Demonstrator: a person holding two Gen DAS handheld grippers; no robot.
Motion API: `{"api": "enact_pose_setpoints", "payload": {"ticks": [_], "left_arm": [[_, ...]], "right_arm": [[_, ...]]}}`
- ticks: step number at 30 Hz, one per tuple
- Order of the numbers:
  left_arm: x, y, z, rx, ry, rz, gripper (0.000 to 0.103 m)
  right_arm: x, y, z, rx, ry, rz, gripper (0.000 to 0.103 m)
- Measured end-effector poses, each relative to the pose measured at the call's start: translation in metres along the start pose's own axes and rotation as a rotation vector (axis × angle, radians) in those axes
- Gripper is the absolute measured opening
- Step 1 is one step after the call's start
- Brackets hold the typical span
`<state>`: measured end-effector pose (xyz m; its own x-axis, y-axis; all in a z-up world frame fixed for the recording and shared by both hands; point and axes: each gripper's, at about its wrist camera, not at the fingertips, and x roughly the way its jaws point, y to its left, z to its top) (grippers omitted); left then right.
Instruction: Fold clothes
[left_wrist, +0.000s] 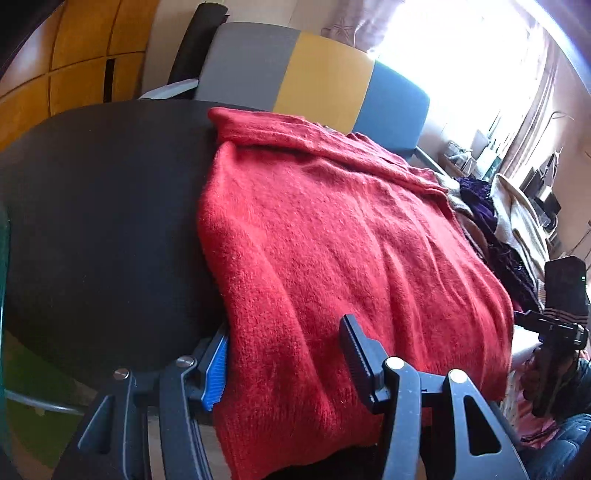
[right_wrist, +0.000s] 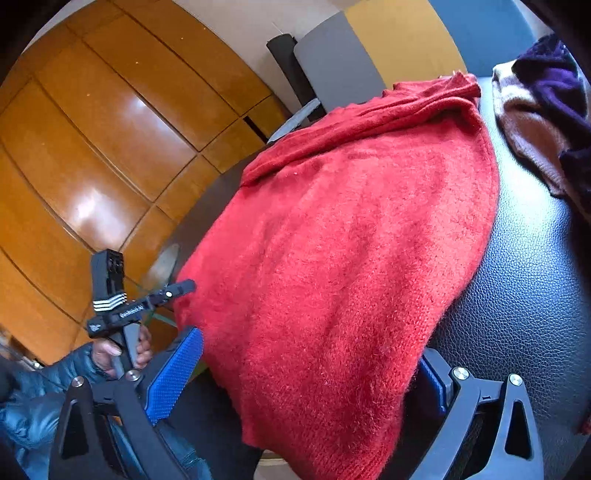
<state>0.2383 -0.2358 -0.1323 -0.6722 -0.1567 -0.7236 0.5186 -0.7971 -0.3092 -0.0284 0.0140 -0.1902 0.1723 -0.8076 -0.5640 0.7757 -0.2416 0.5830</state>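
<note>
A red knitted sweater (left_wrist: 332, 236) lies spread on the dark bench (left_wrist: 103, 229), its near hem hanging over the edge toward both tongs, with one part already laid across its far end. The left tongs (left_wrist: 284, 350) stand open astride the hem's left corner — blue pad just outside the edge, the other finger over the knit, neither pressing. The right tongs (right_wrist: 314, 373) gape wide around the hem's other corner, cloth between the fingers but not pinched. Beyond the sweater, off to the right tongs' far side, sits a pile of purple and cream clothes (right_wrist: 546, 110).

The step in hand looks like taking hold of the hem for the next fold. That calls for closing both tongs on the two corners — evenly — then lifting and carrying the hem toward the far end.
</note>
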Motion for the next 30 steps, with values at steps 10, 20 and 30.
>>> {"api": "enact_pose_setpoints", "payload": {"ticks": [10, 20, 30], "left_arm": [[-0.001, 0.015, -0.004, -0.049, 0.015, 0.003, 0.015], [-0.028, 0.039, -0.014, -0.204, 0.149, -0.325, 0.011], [-0.038, 0.048, 0.055, -0.315, -0.012, -0.568, 0.011]], "right_arm": [[-0.006, 0.003, -0.006, -0.098, 0.015, -0.246, 0.017], [-0.027, -0.009, -0.027, 0.121, 0.039, -0.045, 0.011], [-0.043, -0.006, 0.039, 0.149, -0.122, 0.153, 0.011]]}}
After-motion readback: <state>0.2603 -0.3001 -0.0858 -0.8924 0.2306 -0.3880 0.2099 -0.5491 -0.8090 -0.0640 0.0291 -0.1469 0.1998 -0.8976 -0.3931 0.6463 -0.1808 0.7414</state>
